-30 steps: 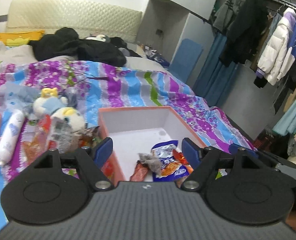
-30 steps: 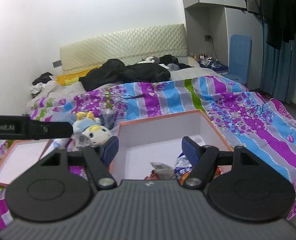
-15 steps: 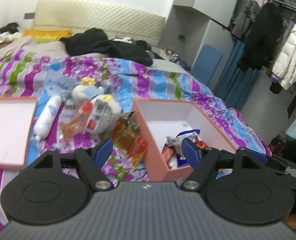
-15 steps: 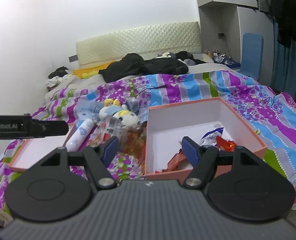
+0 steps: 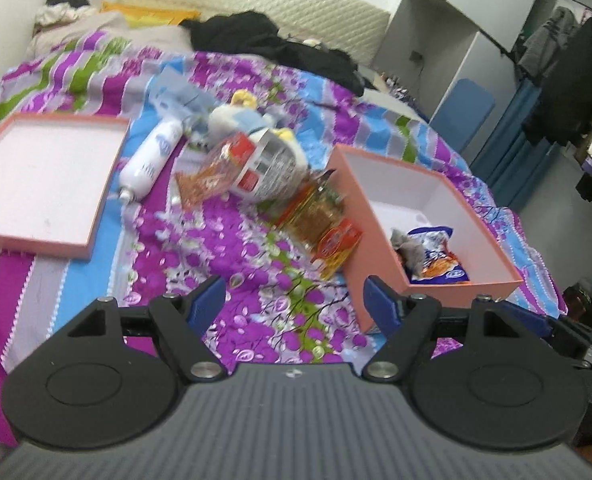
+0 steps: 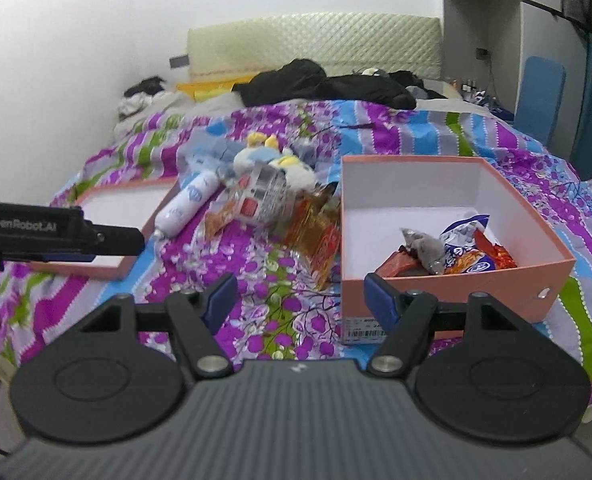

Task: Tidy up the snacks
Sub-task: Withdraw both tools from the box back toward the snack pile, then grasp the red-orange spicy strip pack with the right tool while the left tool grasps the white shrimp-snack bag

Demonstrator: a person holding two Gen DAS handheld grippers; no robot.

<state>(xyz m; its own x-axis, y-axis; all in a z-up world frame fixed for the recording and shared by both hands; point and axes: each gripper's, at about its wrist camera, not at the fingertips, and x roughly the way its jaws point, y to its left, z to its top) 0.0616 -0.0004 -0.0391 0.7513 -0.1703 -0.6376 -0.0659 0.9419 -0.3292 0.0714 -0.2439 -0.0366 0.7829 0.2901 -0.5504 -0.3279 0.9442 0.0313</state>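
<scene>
Both grippers have swung left and dipped since a sec ago: the snack pile, then squeezed at the left edge, now sits mid-frame in both views, and the lid has come fully into sight. Left gripper hangs over the bedspread w/ jaws spread wide, nothing between them. Right gripper same story: jaws wide apart, empty, hovering short of the box.

Box is open, pink outside, white inside, on the right of the bed. In it: a blue-and-white packet, an orange-red wrapper just beside it, a grey crinkled bag, plus a red-brown bar at the near wall. Barcode sticker on the box's near face.

Loose snacks lie left of the box. A gold-and-red pack is right up against its outer wall, prob. touching, though blur makes that hard to call. Beyond it a clear bag w/ red label, and a white tube-shaped pack further left. A plush toy sits behind the pile. The lid lies upside down at far left, well apart from the box.

In the right view, the left gripper's arm pokes in from the left edge, over the lid.
</scene>
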